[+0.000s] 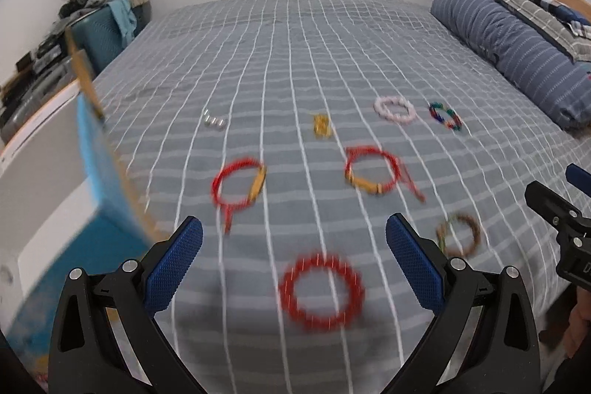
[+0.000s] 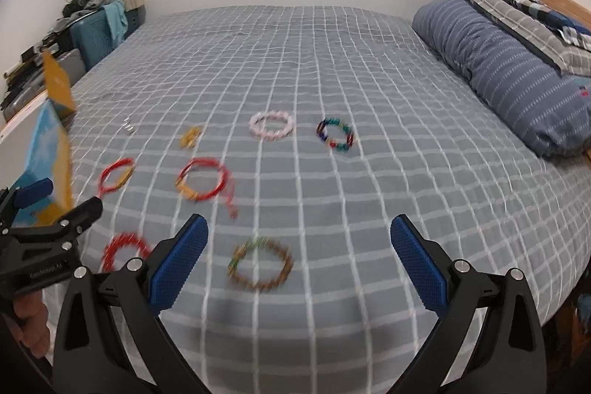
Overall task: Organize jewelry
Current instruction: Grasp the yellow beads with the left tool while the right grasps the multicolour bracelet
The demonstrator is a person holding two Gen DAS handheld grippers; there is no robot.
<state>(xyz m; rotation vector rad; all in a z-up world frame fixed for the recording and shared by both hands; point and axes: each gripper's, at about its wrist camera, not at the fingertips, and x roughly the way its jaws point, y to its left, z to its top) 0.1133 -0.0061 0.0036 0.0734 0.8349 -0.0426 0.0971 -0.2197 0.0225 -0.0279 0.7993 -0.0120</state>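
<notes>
Bracelets lie scattered on the grey checked bedspread: a red beaded bracelet sits just ahead of the left gripper, a brown beaded bracelet just ahead of the right gripper. Both grippers hang spread wide, grasping nothing (the near jewelry is blurred). A blue-and-yellow cardboard box stands at the left.

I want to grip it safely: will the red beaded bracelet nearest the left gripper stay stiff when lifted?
Probably not: the red beaded bracelet looks strung, so it may sag. It lies flat, unlikely to roll. Round beads may slip between pads.
</notes>
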